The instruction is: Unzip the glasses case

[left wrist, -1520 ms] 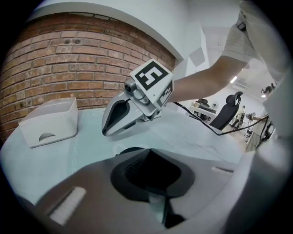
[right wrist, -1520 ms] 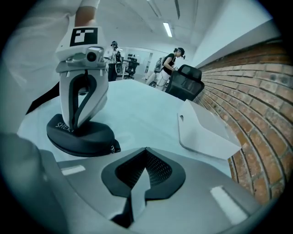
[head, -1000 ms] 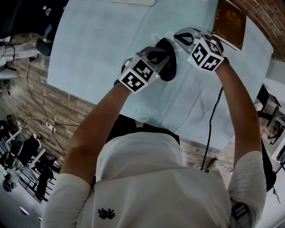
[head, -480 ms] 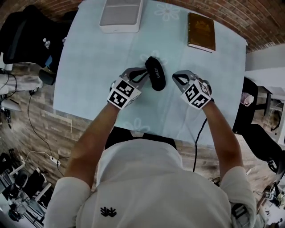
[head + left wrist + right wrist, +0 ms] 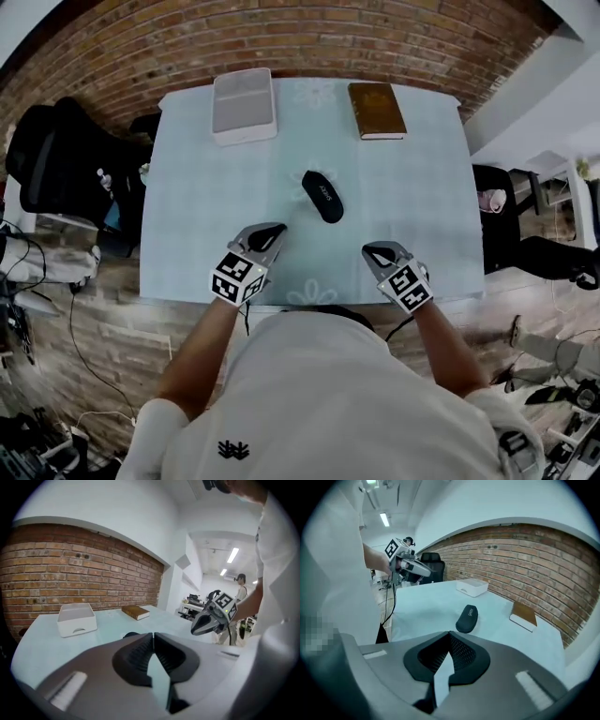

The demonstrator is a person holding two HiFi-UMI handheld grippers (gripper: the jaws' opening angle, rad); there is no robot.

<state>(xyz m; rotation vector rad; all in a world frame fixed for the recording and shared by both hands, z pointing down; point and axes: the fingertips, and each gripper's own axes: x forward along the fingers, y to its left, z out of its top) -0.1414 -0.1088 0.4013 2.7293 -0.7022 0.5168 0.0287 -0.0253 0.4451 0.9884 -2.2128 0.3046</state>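
Note:
The black glasses case lies closed on the pale blue table, near its middle, with nothing touching it. My left gripper hovers by the table's near edge, left of and nearer than the case, jaws shut and empty. Nearer than the case on the right, my right gripper is also shut and empty. In the right gripper view the case lies ahead of the closed jaw tips. In the left gripper view only the case's top peeks over the shut gripper.
A white tray stands at the far left of the table and a brown book at the far right, both against the brick wall. A black chair stands left of the table. A cable hangs off the near edge.
Both grippers have drawn back from the case toward the near table edge and apart from each other. The case stays on the table, let go. The head view now takes in the whole table.

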